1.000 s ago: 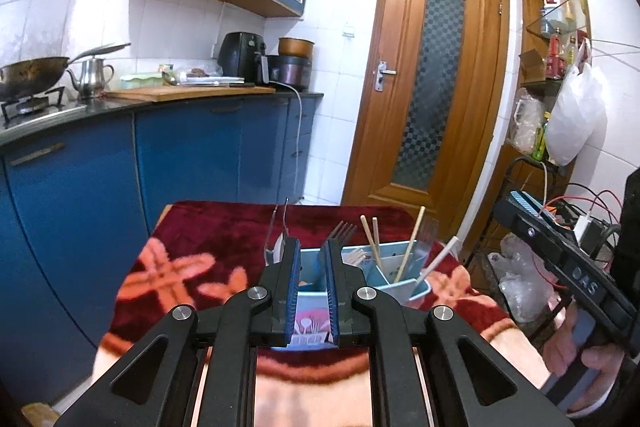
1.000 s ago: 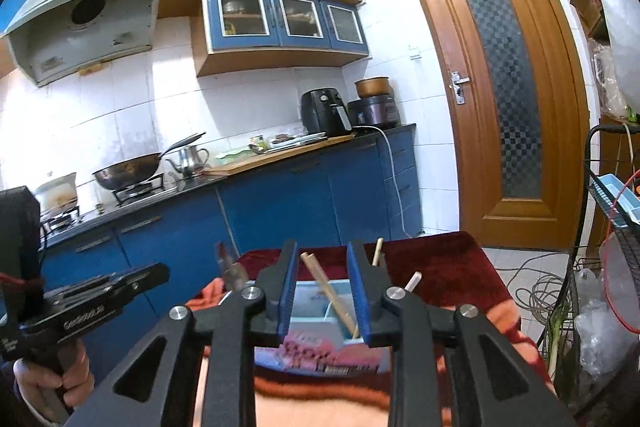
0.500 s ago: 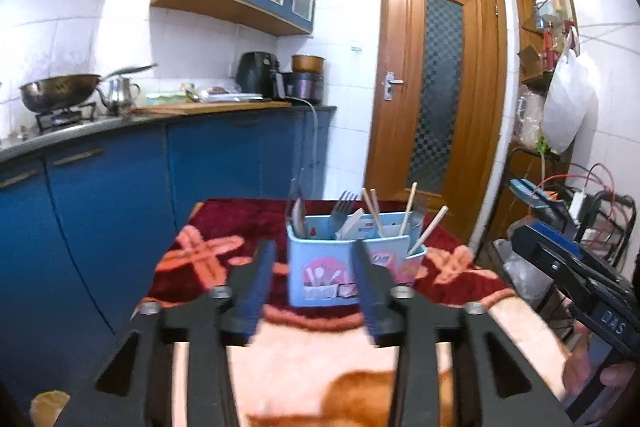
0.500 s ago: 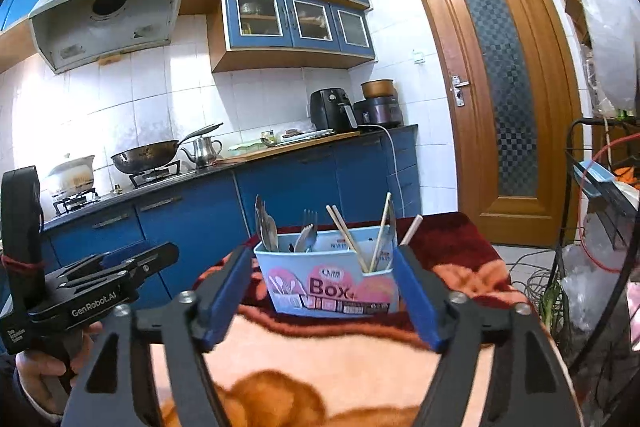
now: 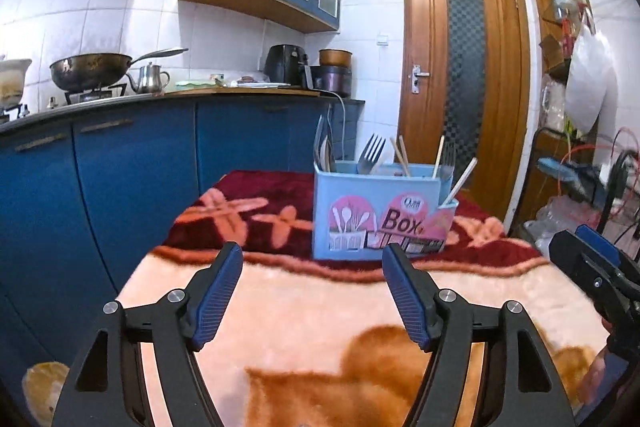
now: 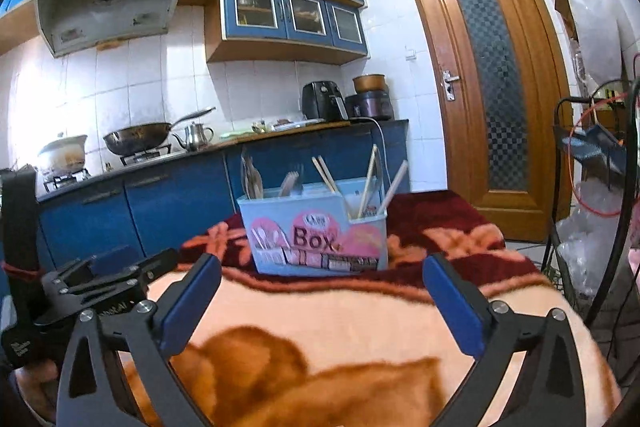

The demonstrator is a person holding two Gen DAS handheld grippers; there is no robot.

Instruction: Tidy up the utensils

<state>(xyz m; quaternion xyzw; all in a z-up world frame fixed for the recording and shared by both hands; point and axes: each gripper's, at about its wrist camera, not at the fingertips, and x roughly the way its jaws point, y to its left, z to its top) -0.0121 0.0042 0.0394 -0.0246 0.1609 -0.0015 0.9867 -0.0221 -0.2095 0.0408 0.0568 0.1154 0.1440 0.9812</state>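
Utensil box (image 5: 382, 217) stands upright on blanket-covered desk (image 5: 320, 307) – forks (image 5: 370, 155), chopsticks (image 5: 400, 155), spoons inside. Left hand-held gripper (image 5: 312, 291) jaws opening, nothing between. Right hand-held gripper (image 6: 320, 301) jaws opening wide – also empty, box well ahead.

Light blue utensil box (image 5: 380, 215) on the blanket: the word "Box" in dark maroon letters stands on the pink patch of its front face, readable in both wrist views (image 6: 316, 235). Above "Box" sits a small white oval logo (letters too small and blurred to read). Along the box's bottom edge runs a strip of small label panels, print illegible. Left gripper (image 6: 108, 287) body, seen from the right wrist view, carries pale lettering on its side and on the handle block, too blurred to read now.
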